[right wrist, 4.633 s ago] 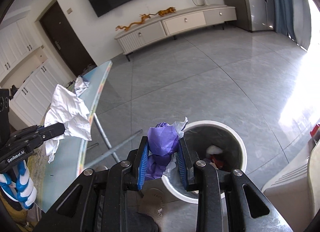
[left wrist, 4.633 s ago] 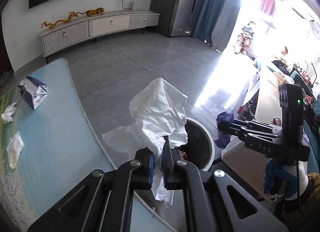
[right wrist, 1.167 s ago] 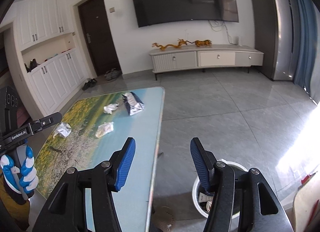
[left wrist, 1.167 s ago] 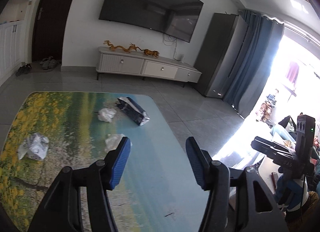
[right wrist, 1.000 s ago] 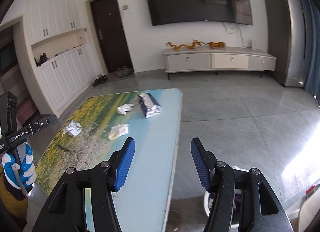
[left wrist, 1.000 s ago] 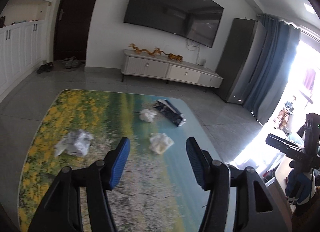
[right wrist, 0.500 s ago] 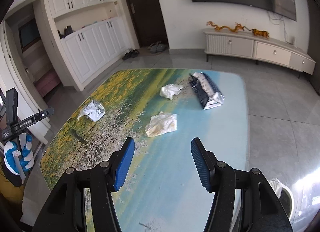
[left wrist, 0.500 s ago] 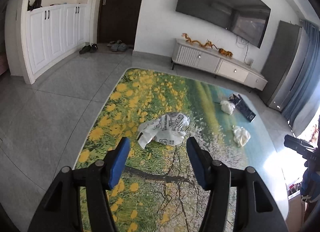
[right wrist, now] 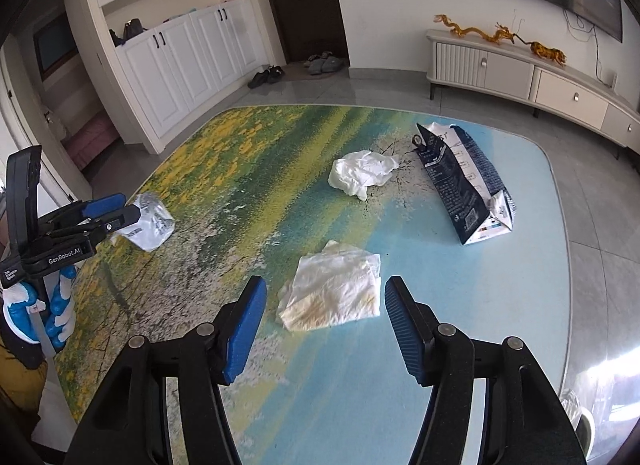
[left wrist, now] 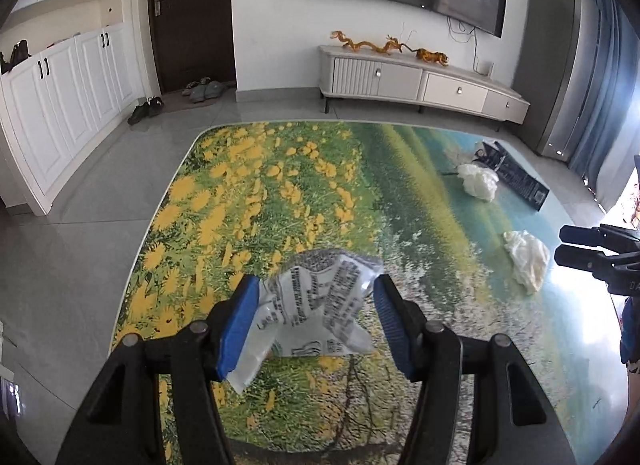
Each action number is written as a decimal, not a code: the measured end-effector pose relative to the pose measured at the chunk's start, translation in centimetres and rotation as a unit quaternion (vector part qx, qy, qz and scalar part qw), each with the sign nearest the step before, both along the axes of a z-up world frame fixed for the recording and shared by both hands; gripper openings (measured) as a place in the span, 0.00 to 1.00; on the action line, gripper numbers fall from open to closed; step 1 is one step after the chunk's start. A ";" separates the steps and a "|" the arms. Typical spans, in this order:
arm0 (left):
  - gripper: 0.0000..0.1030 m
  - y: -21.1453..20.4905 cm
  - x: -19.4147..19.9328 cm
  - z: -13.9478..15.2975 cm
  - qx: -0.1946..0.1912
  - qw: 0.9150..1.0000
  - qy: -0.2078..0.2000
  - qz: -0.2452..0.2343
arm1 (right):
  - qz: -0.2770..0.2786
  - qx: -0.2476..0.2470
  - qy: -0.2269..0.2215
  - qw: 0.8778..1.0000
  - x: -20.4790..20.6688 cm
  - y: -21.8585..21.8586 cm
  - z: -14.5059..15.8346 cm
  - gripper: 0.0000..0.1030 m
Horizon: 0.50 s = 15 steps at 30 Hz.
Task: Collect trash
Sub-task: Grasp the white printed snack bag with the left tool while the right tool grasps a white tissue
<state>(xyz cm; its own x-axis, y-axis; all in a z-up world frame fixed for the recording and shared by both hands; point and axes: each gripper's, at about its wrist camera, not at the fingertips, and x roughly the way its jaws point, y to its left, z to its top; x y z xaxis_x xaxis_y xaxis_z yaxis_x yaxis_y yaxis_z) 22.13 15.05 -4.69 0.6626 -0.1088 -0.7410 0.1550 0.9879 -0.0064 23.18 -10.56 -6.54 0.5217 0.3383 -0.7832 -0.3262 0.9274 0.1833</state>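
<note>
Both grippers gape wide, the left gripper [left wrist: 314,321] straddling a printed wrapper [left wrist: 320,305], the right gripper [right wrist: 325,325] over a crumpled tissue [right wrist: 334,291].

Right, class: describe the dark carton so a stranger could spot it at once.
Start at the landscape-print table, then its far right corner. The dark carton lies there on its side, beside a crumpled white tissue; it is the only dark, boxy, printed item.

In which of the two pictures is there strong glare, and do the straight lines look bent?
Left wrist view: sunlight washes out the right edge beside the curtain, and the cabinet curves. Right wrist view: bright glare on the table at lower right, cupboards bow; both corners dark, both images sharp.
</note>
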 end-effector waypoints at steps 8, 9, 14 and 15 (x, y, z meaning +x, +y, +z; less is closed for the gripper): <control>0.55 0.8 0.5 -1.5 -0.020 1.000 0.008 0.001 | 0.000 -0.017 0.016 1.000 1.6 0.9 -2.4 0.59; 0.55 0.8 0.4 -1.4 -0.020 1.000 0.005 0.002 | 0.001 -0.021 0.016 1.000 1.6 1.1 -2.6 0.59; 0.39 0.5 0.1 -1.6 -0.008 1.000 0.000 0.005 | 0.012 -0.049 0.004 0.999 0.9 1.6 -2.7 0.39; 0.35 0.4 0.0 -1.6 -0.005 1.000 -0.001 0.006 | 0.015 -0.055 0.002 0.998 0.7 1.8 -2.7 0.35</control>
<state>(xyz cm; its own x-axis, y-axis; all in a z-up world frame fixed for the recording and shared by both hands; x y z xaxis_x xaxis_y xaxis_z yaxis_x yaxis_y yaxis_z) 22.14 15.42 -6.29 0.6655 -0.1083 -0.7385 0.1441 0.9894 -0.0153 23.90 -8.79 -9.20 0.5099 0.2658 -0.8181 -0.3528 0.9320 0.0829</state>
